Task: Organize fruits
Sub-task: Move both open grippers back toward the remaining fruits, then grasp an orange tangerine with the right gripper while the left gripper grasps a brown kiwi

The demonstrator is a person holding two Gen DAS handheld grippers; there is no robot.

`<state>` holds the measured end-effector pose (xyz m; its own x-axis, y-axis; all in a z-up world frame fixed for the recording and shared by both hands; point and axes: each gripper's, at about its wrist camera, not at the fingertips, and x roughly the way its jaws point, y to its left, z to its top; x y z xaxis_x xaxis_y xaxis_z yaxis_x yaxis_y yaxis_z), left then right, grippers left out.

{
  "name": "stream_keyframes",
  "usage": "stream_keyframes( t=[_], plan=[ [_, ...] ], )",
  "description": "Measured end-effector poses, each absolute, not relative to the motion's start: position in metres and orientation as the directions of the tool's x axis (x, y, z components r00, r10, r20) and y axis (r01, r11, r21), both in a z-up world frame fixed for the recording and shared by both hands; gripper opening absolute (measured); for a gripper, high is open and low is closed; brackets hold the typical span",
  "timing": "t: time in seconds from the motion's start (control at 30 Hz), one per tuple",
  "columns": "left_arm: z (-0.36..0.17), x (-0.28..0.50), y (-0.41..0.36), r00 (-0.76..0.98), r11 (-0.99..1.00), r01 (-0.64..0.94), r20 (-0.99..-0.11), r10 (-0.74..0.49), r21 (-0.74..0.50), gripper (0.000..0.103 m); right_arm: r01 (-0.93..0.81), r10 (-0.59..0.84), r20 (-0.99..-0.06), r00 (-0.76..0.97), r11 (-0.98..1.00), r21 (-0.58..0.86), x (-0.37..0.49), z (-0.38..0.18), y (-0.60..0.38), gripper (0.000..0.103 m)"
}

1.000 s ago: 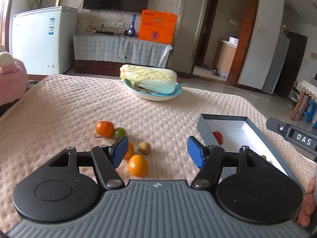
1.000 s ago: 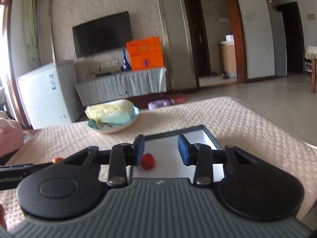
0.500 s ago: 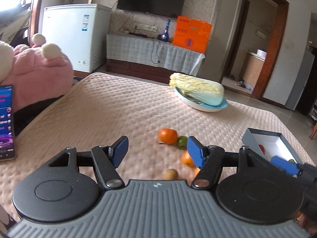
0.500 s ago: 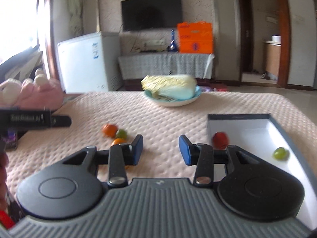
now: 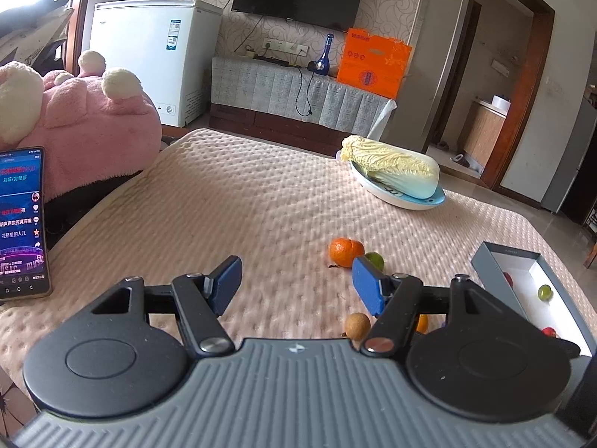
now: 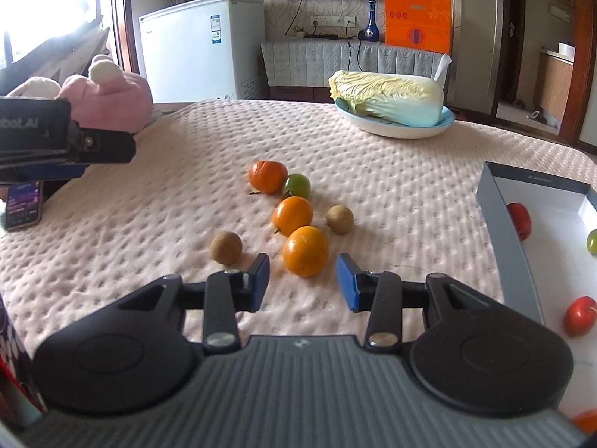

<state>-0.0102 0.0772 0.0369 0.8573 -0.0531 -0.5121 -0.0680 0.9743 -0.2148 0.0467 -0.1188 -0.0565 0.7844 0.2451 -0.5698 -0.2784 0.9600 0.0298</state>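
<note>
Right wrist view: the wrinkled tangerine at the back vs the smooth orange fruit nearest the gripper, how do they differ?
The tangerine is darker, reddish orange with puckered skin; the near orange fruit is lighter, smooth and glossy. The tangerine lies farthest back, touching a green fruit; the near fruit sits just ahead of the open right gripper, lined up with its gap. Both rest loose on the pink cloth, outside the box.

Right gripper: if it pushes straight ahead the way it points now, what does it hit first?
Most likely the nearest orange, sitting just ahead of the open right gripper; depth is uncertain.
</note>
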Motion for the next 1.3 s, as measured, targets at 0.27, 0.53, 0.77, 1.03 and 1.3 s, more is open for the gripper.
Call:
stream_keyframes(
  t=[0.27, 0.53, 0.77, 1.03, 1.3],
  plan=[
    [0.019, -0.003, 0.068, 0.824, 0.989, -0.040, -0.565, -0.047, -0.140, 0.071, -0.244, 0.224, -0.602, 0.767, 0.969, 0.050, 0.068, -0.068, -0.111, 0.036],
    [0.004, 0.006, 0.050, 0.807, 0.995, 0.008, -0.588, -0.065, -0.098, 0.071, -0.258, 0.234, -0.633, 0.738, 0.964, 0.056, 0.059, -0.061, -0.120, 0.033],
    [-0.010, 0.018, 0.023, 0.793, 0.993, 0.048, -0.600, -0.102, -0.107, 0.070, -0.315, 0.264, -0.653, 0.710, 0.948, 0.041, 0.035, -0.053, -0.133, 0.033],
    [-0.028, 0.037, 0.003, 0.760, 0.994, 0.028, -0.643, -0.091, -0.107, 0.054, -0.353, 0.278, -0.676, 0.683, 0.935, 0.028, 0.027, -0.052, -0.144, 0.033],
    [-0.035, 0.042, -0.006, 0.756, 0.996, 0.040, -0.649, -0.083, -0.081, 0.027, -0.348, 0.282, -0.666, 0.690, 0.937, 0.037, 0.026, -0.049, -0.149, 0.033]
  ],
)
